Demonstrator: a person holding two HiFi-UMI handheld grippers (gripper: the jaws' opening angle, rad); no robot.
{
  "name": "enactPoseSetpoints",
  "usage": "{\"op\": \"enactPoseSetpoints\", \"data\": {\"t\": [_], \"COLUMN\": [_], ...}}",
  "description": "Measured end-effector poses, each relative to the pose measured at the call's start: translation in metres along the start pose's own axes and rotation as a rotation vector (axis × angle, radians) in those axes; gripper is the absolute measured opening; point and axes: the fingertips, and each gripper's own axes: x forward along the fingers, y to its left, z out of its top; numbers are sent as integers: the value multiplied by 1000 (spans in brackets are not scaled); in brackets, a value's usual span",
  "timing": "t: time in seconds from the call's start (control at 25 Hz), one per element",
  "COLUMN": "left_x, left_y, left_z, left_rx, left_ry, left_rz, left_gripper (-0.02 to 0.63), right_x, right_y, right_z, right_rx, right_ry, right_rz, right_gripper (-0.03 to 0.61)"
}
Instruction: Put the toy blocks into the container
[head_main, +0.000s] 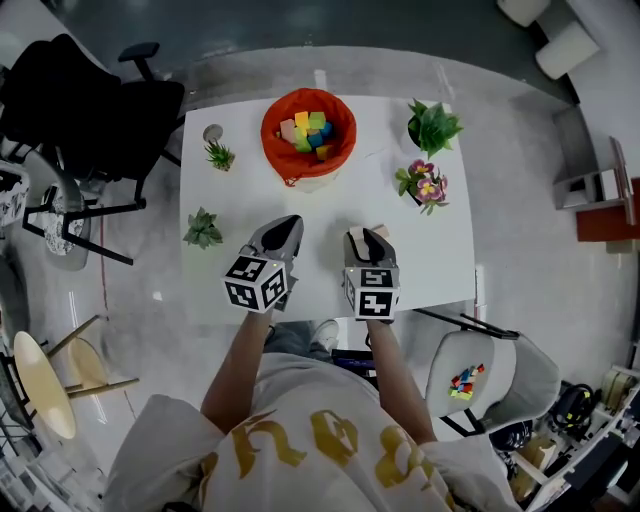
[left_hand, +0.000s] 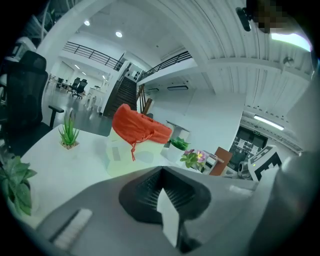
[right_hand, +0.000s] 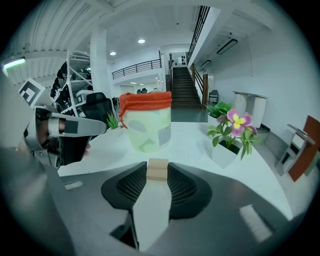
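slippage is the main risk: a wooden block is clamped only at the tips of the right gripper, well short of the container, and could be dropped on the surface or caught on the container's orange rim. the left gripper, equally short of the container, is closed together and empty.

The small coloured pieces on the grey chair are too small to identify.
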Motion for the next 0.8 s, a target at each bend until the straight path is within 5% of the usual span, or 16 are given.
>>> {"op": "enactPoseSetpoints", "data": {"t": [0.8], "left_x": [-29], "left_y": [-17], "left_z": [55], "left_rx": [30], "left_ry": [-106], "left_rz": [4], "left_gripper": [0], "right_x": [-28], "right_y": [11], "right_z": [61], "right_rx": [-29], "right_ry": [-150], "right_rz": [18], "right_gripper": [161]}}
